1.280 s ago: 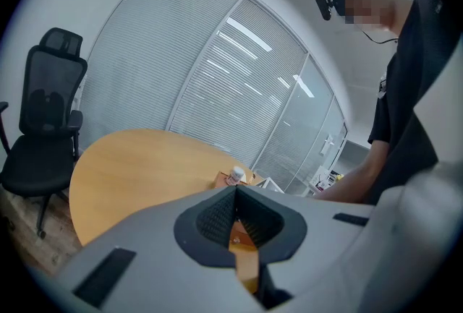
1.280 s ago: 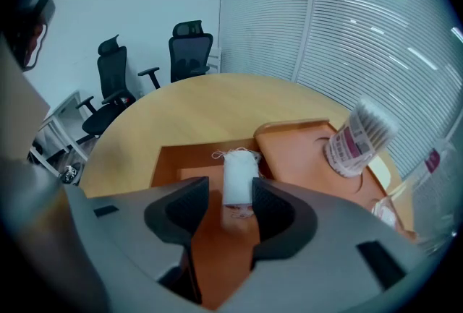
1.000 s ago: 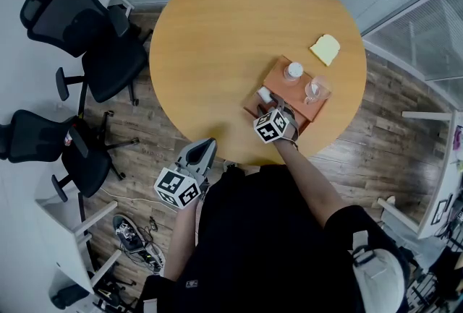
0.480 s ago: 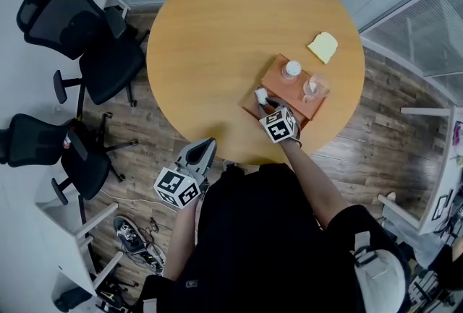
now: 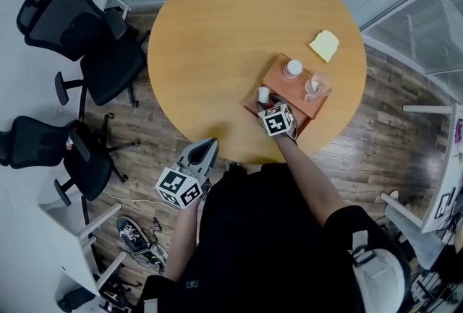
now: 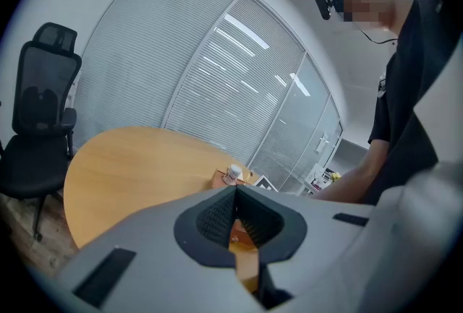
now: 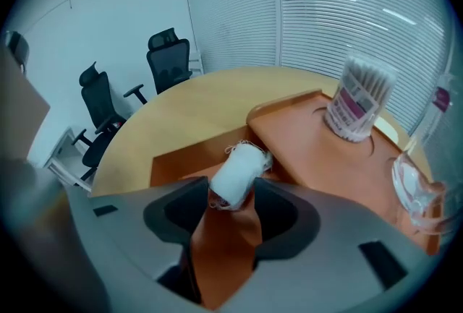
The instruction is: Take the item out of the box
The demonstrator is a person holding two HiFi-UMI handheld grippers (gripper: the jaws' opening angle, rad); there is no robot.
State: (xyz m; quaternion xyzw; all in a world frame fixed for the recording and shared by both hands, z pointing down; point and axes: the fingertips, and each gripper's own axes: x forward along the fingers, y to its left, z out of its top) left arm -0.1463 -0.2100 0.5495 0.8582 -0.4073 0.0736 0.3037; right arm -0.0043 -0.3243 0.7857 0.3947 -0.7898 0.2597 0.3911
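An orange cardboard box (image 5: 309, 108) lies open near the table's right front edge. A white gauze roll (image 5: 263, 94) stands at its left end by the folded-out flap. My right gripper (image 5: 270, 106) points steeply down at it. In the right gripper view the roll (image 7: 240, 170) leans between the tips of the right gripper (image 7: 230, 197). Those jaws have just been opening and stand open close around the roll. My left gripper (image 5: 207, 148) hangs off the table's front edge, far from the box, with its jaws shut on nothing (image 6: 235, 190).
On the box stand a clear tub of cotton swabs (image 5: 292, 69) (image 7: 359, 100) and a clear plastic cup (image 5: 315, 88) (image 7: 418, 187). A yellow pad (image 5: 325, 47) lies behind them on the round wooden table (image 5: 217, 29). Two black office chairs (image 5: 79, 26) stand at the left.
The right gripper's marker cube has rolled and shifted slightly back toward the roll after swinging right. The roll, the box and the left gripper stay put.
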